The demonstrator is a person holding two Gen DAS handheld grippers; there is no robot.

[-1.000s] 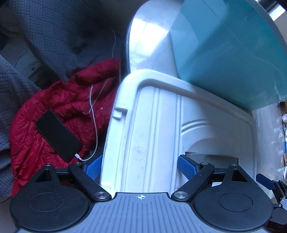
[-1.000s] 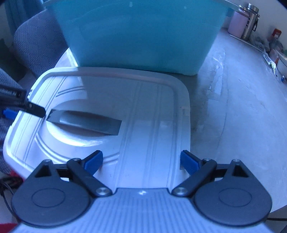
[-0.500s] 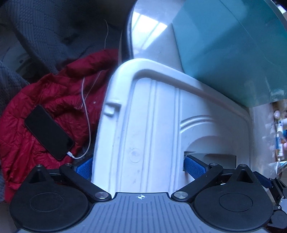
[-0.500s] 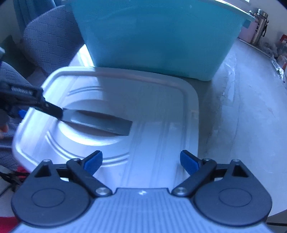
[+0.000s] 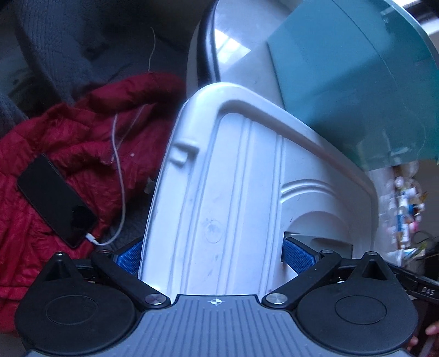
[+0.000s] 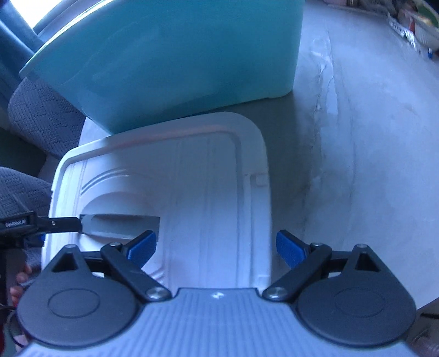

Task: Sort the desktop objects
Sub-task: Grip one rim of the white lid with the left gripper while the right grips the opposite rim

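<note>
A white plastic bin lid (image 5: 230,175) lies in front of a teal storage bin (image 5: 354,82). My left gripper (image 5: 214,254) is open wide, its blue pads straddling the lid's left half: one pad outside the lid's edge, the other in the lid's handle recess (image 5: 318,239). In the right wrist view the lid (image 6: 203,175) lies below the teal bin (image 6: 175,57). My right gripper (image 6: 216,247) is open over the lid's right half, one pad by the recess (image 6: 120,222), the other past the lid's right edge. The left gripper's finger (image 6: 57,223) reaches into the recess.
A red quilted jacket (image 5: 68,142) with a black phone (image 5: 55,200) and white cable lies on a grey chair left of the table. The grey tabletop (image 6: 356,164) stretches right. Clutter stands at the far right edge (image 6: 417,24). A grey chair (image 6: 41,115) stands behind.
Both grippers have moved forward over the lid and the views have tilted. The right gripper's left pad now sits by the recess. Both stay open.
</note>
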